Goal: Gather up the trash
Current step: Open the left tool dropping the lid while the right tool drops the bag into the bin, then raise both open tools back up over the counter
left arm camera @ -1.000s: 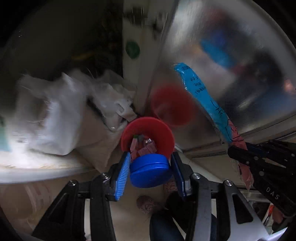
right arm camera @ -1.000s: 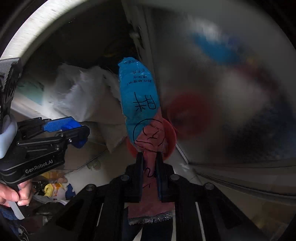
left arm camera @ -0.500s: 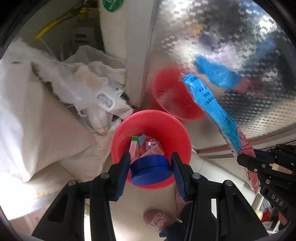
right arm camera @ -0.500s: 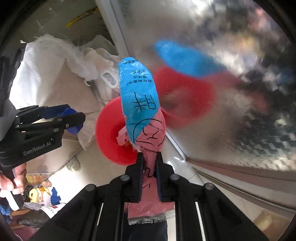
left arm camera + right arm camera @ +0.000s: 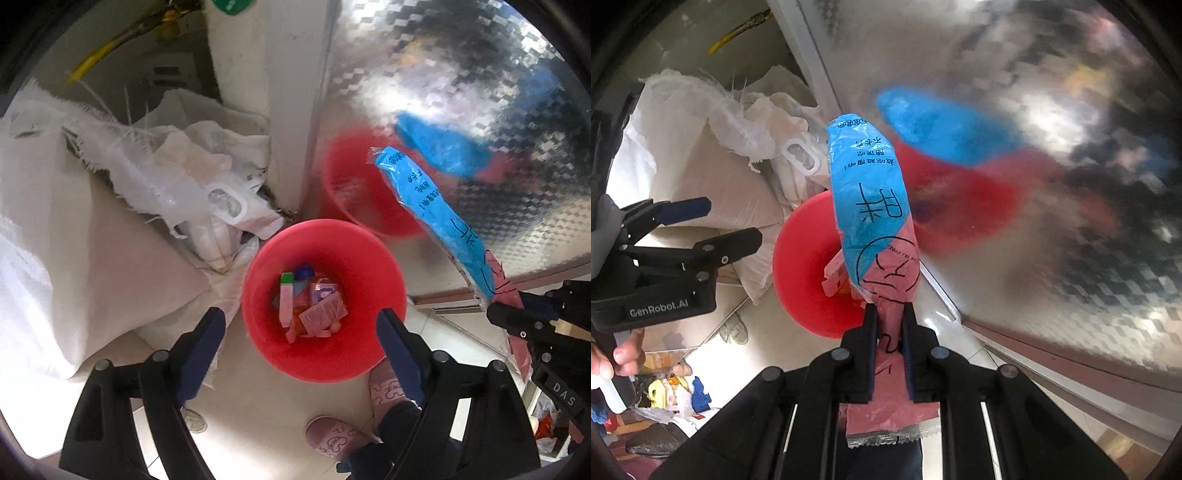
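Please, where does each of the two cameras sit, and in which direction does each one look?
Left wrist: on the left gripper, looking steeply down into the red bin; its open fingers, slippered feet show.
Right wrist: on the right gripper, looking down along the blue-and-pink wrapper it clamps; its fingers and the left hand show.
Shared: bin, wrapper, white sacks, shiny metal panel, each other's gripper.
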`<state>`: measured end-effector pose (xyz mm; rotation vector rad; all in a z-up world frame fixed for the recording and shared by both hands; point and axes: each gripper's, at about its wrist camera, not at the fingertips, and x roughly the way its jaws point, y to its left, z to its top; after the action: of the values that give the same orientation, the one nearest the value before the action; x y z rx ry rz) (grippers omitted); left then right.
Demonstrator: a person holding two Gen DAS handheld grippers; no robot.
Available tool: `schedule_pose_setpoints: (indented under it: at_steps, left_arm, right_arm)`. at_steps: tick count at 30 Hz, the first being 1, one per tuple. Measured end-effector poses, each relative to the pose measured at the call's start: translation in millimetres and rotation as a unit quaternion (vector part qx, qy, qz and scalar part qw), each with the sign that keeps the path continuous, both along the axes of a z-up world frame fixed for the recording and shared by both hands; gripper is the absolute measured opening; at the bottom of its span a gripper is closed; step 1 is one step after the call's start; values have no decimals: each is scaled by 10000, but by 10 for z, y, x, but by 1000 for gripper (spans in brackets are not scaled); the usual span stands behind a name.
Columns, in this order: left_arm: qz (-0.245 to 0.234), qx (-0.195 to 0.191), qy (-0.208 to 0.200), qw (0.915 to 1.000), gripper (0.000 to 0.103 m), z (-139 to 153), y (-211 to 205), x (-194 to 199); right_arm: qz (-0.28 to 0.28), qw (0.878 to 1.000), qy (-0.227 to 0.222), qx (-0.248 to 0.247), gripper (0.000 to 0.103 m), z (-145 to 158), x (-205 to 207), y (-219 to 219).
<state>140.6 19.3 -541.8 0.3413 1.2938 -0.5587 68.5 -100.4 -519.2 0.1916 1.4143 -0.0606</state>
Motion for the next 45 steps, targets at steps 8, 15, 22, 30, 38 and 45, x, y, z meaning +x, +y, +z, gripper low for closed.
schedule_pose_setpoints:
  at_steps: [8, 15, 22, 30, 38, 45]
  left_arm:
    - [221, 110, 87, 9997, 83, -75, 252, 27]
    - [544, 190, 55, 9983, 83, -144, 407, 53]
    - [651, 177, 63, 9977, 83, -124, 468, -11]
    - [683, 101, 63, 9976, 83, 233, 491, -218]
    - [831, 45, 18, 9965, 83, 1001, 516, -516]
    - [965, -57, -64, 9953, 83, 1912, 634, -749]
  right_arm:
    - [399, 9991, 107, -38, 11, -76, 76, 140]
    - [649, 9979, 84, 2, 13, -119, 140, 245]
    - [740, 9972, 28, -88, 68, -44, 88, 291]
    - [785, 9966, -74, -235, 73, 280, -80, 330]
    - [767, 9963, -280, -263, 73, 909, -236, 352]
    - [779, 9948, -599, -282, 73, 1763, -377, 446]
